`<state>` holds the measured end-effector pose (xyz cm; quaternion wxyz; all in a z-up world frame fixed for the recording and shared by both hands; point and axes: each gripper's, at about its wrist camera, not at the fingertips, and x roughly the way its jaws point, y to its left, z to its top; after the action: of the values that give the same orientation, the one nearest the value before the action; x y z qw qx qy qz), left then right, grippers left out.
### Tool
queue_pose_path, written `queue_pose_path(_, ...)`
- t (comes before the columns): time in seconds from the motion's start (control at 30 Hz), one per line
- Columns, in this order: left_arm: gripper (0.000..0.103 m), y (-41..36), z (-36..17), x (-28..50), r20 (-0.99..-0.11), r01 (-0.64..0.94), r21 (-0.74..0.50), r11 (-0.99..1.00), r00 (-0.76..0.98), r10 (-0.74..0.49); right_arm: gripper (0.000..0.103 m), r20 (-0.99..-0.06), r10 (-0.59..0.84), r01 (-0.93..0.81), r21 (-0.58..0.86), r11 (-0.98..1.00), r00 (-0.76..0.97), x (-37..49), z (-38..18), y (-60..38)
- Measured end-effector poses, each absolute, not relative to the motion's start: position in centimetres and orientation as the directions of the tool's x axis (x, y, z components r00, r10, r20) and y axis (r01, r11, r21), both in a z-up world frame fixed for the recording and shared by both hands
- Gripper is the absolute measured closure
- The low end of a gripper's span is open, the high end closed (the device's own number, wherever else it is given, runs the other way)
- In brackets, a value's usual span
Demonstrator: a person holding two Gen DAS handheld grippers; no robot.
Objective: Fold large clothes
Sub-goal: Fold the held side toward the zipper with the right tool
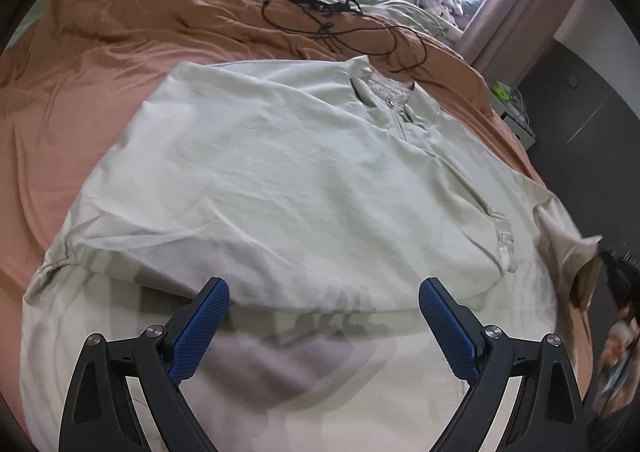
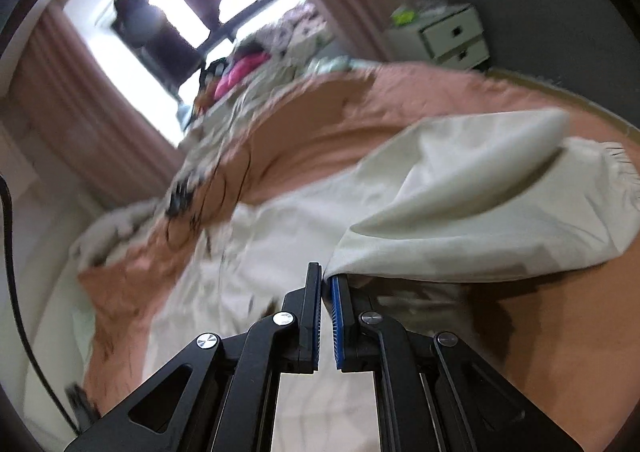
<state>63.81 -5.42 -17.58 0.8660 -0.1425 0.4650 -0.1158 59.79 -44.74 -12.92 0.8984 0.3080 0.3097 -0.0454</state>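
Here a rumpled terracotta-orange bedsheet covers the bed, and a large pale cream zip-neck pullover lies spread across it, one side folded over. A tangled black cable rests beyond its collar. The left gripper hovers wide above the hem; the right gripper pinches a lifted fabric edge.

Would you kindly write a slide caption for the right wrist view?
Right tool shut on a lifted edge of the pale garment above the orange bedsheet.
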Motion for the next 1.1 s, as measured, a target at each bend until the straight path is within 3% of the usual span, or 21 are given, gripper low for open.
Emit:
queue_pose_path(0.17,0.007,-5.8,-17.1,63.5,-0.763,0.089,-0.360,0.929,0.545,-0.348,0.095,-0.668,0.154,0.310,0.521,0.795,0.728,60.3,-15.6,-43.3)
queue_pose_path(0.2,0.007,-5.8,-17.0,63.4,-0.762,0.094,-0.359,0.929,0.545,-0.350,0.089,-0.667,0.165,0.320,0.541,0.777,0.727,59.9,-16.0,-43.6)
queue_pose_path(0.3,0.007,-5.9,-16.8,63.2,-0.757,0.100,-0.361,0.927,0.549,-0.354,0.037,-0.626,0.168,0.352,0.617,0.704,0.762,58.0,-16.0,-45.3)
queue_pose_path(0.33,0.007,-5.9,-16.7,63.1,-0.756,0.101,-0.362,0.927,0.550,-0.355,0.035,-0.595,0.146,0.356,0.640,0.681,0.790,56.9,-15.6,-46.1)
queue_pose_path(0.43,0.007,-5.8,-16.6,63.2,-0.754,0.097,-0.363,0.927,0.554,-0.353,0.035,-0.561,0.090,0.397,0.681,0.615,0.823,54.3,-15.1,-48.2)
queue_pose_path(0.57,0.007,-5.9,-16.8,63.1,-0.756,0.094,-0.360,0.928,0.554,-0.349,0.035,-0.596,-0.050,0.544,0.691,0.476,0.801,50.8,-16.9,-51.6)
queue_pose_path(0.8,0.007,-6.1,-17.8,63.5,-0.766,0.071,-0.367,0.928,0.542,-0.345,0.037,-0.599,-0.102,0.599,0.743,0.298,0.794,48.6,-21.3,-57.1)
queue_pose_path(1.0,0.007,-6.3,-18.1,63.5,-0.770,0.067,-0.360,0.930,0.541,-0.337,0.055,-0.581,-0.096,0.584,0.769,0.261,0.808,49.7,-23.5,-59.0)
queue_pose_path(1.07,0.007,-6.2,-18.2,63.5,-0.769,0.066,-0.357,0.932,0.545,-0.333,0.066,-0.569,-0.101,0.576,0.784,0.232,0.816,49.5,-23.7,-59.8)
queue_pose_path(1.1,0.007,-6.2,-18.3,63.5,-0.770,0.063,-0.352,0.934,0.547,-0.328,0.079,-0.565,-0.098,0.572,0.791,0.215,0.819,49.5,-24.1,-60.2)
